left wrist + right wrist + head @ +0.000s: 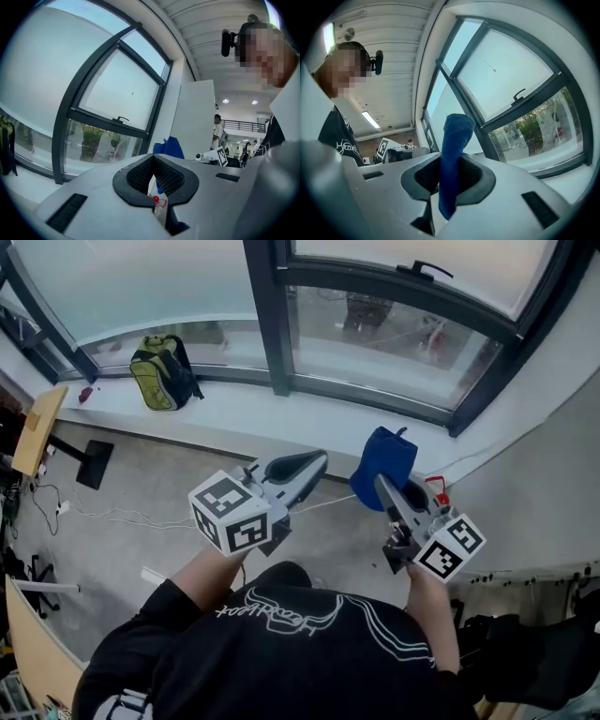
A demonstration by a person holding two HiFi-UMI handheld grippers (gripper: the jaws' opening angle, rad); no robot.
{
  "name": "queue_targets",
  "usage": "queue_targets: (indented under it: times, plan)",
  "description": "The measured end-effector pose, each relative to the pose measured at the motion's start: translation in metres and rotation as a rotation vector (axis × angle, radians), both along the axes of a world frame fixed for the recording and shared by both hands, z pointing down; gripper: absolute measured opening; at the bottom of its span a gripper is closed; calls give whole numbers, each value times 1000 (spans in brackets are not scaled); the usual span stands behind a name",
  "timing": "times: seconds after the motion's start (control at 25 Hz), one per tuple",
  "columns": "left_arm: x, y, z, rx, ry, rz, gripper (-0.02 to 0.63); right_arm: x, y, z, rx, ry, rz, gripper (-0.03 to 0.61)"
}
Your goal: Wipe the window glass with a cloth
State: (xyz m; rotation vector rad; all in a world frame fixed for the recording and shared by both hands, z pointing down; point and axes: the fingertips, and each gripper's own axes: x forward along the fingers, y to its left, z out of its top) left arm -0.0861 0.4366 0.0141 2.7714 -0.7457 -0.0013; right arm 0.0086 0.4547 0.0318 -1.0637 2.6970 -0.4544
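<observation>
A blue cloth (pixel 384 460) sticks up from my right gripper (pixel 386 487), whose jaws are shut on it. In the right gripper view the cloth (pixel 454 145) stands upright between the pads of the right gripper (pixel 450 176), with the window glass (pixel 511 75) beyond and not touching it. My left gripper (pixel 317 461) is held just left of the cloth, with its jaws together and nothing in them. From the left gripper (pixel 152 176) I see the cloth (pixel 171 146) past its tips, and the glass (pixel 117 93). The lower pane (pixel 375 338) lies ahead of both grippers.
A dark frame divides the panes, and a window handle (pixel 424 270) sits on the upper sash. A yellow-green backpack (pixel 161 371) leans on the white sill (pixel 234 409) at the left. Cables (pixel 112 517) run over the floor. A white wall (pixel 553 474) closes the right side.
</observation>
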Motion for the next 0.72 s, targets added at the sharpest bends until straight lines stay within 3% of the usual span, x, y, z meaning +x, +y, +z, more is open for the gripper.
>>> queue_targets:
  times: [0.36,0.72]
  plan:
    - [8,-106,40,-26,64,-25,6,9,-90,37,-9,43,17,63]
    - [-41,-277,86,-79,23,-76,6,-47,-271,72,-54,45,-33,63]
